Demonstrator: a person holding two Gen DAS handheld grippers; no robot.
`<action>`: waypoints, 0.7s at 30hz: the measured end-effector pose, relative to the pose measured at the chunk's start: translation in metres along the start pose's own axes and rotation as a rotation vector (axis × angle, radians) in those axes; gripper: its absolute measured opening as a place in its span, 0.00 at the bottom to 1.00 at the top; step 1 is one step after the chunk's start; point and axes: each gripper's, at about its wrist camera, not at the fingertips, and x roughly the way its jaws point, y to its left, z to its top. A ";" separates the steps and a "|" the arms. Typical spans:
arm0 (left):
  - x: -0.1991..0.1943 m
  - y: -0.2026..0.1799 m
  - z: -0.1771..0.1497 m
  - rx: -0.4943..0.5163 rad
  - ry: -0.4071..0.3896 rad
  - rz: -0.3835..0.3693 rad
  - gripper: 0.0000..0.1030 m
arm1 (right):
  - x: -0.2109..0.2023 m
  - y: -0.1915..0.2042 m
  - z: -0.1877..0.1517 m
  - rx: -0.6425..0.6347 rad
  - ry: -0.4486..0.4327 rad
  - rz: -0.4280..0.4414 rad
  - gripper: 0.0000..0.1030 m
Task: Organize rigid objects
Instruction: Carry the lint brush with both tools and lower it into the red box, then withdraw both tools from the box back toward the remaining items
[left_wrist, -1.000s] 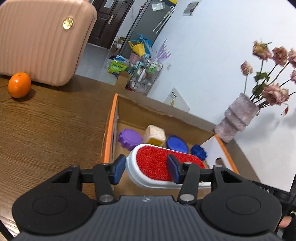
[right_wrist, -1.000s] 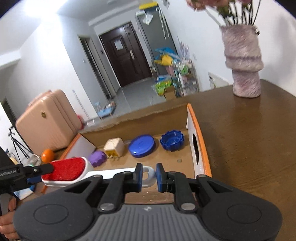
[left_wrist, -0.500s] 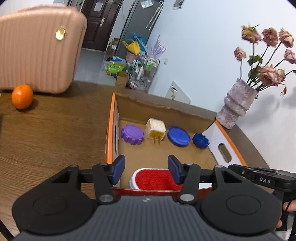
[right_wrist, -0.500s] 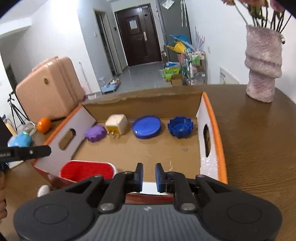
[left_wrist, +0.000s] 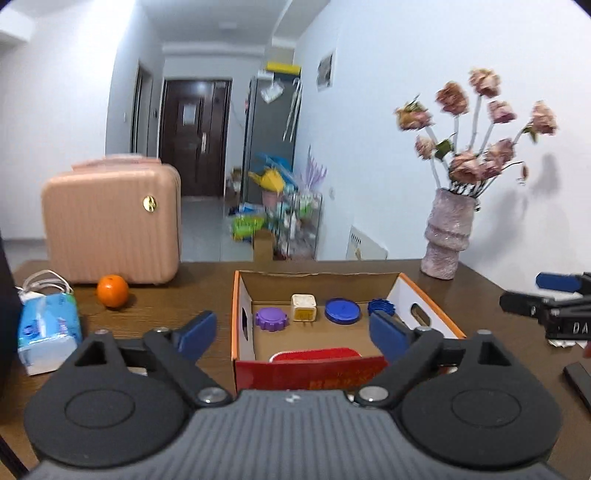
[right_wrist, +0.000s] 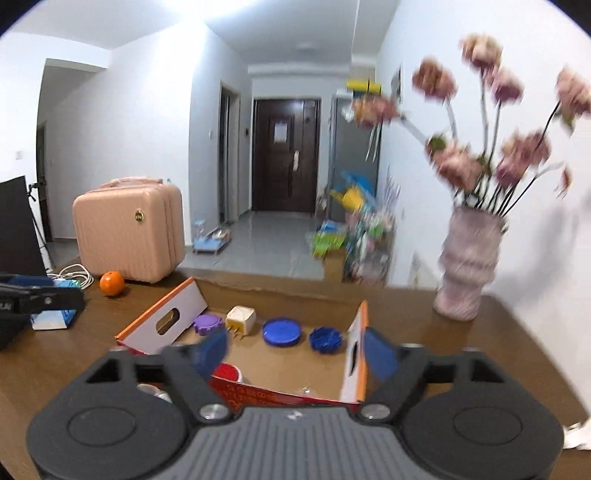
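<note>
Both grippers, left (left_wrist: 291, 332) and right (right_wrist: 295, 349), hang spread and empty, just behind the box (left_wrist: 242, 295), brush (left_wrist: 314, 355) nearest.

The box's (left_wrist: 310, 373) near wall hides most of the red brush (left_wrist: 316, 353). The flowers (right_wrist: 491, 122) are smeared with blur. The other gripper (left_wrist: 554, 306) runs off the edge.

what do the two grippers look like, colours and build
Both match: the left gripper and right gripper have a ribbed dark grey body, black linkage arms with round discs and silver pivot screws, and blue-padded fingers. A small white logo sits on each body; no cables or sleeves show.
</note>
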 end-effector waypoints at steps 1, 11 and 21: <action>-0.011 -0.003 -0.006 0.008 -0.020 0.010 0.95 | -0.011 0.002 -0.006 0.006 -0.036 -0.015 0.95; -0.082 -0.027 -0.050 0.056 -0.182 0.105 1.00 | -0.080 0.027 -0.063 -0.016 -0.181 -0.115 1.00; -0.139 -0.025 -0.087 0.011 -0.179 0.101 1.00 | -0.133 0.041 -0.085 0.028 -0.175 -0.071 1.00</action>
